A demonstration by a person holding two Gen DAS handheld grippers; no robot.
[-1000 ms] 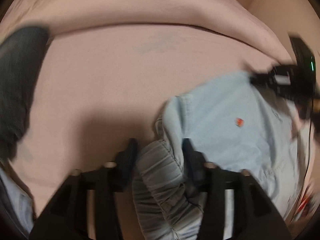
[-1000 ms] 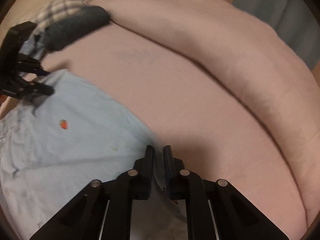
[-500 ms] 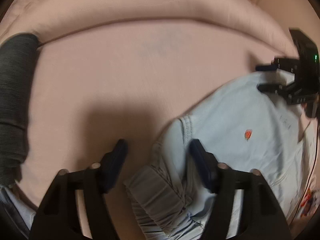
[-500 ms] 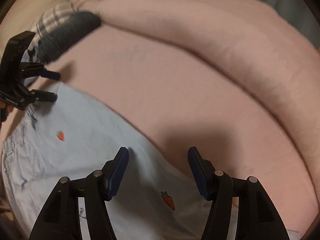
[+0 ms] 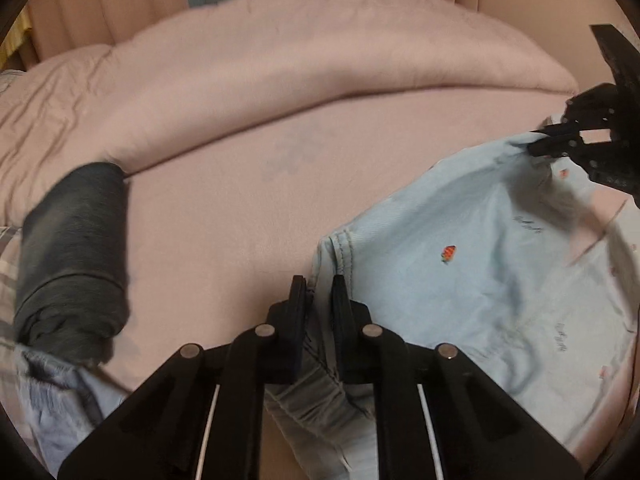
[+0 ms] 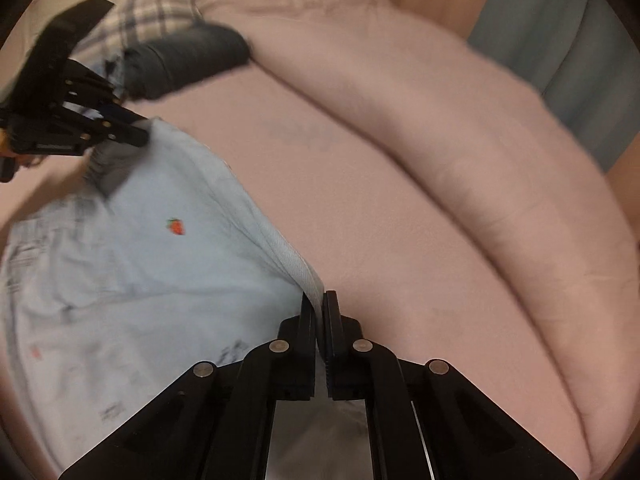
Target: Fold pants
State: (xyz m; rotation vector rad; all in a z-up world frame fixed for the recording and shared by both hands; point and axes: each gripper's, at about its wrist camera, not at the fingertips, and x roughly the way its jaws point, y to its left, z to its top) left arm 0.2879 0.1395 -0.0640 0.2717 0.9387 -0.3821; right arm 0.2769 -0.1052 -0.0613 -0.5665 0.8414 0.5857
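The pants (image 5: 472, 276) are light blue with tiny strawberry prints, lying spread on the pink bed (image 5: 240, 208) between my two grippers. In the left wrist view they sit to the right of and under my left gripper (image 5: 320, 292), which is closed down on the seam edge next to the gathered elastic waistband. There's still a narrow gap between the jaws, but it's filled with cloth, so I'd call that a grip. In the right wrist view my right gripper (image 6: 319, 308) is pinched almost completely closed on the white folded edge at the other corner, with the rest of the fabric trailing off to its left.

So both corners of one edge are held, and that edge runs straight from one gripper to the other, with the body of the pants hanging or lying back toward me. Each gripper shows up in the other's camera right at the far end of the cloth, so neither arm is really nearer. It's a two-handed carry. My guess is the next fold depends on keeping that edge taut and moving both hands together across the pants' length; if one lags, the fold goes crooked.

Further out, there's a rolled dark gray garment (image 5: 72, 256) at the left with a plaid cloth (image 6: 152, 12) behind it, and a puffy pink duvet (image 5: 320, 52) along the back of the bed.
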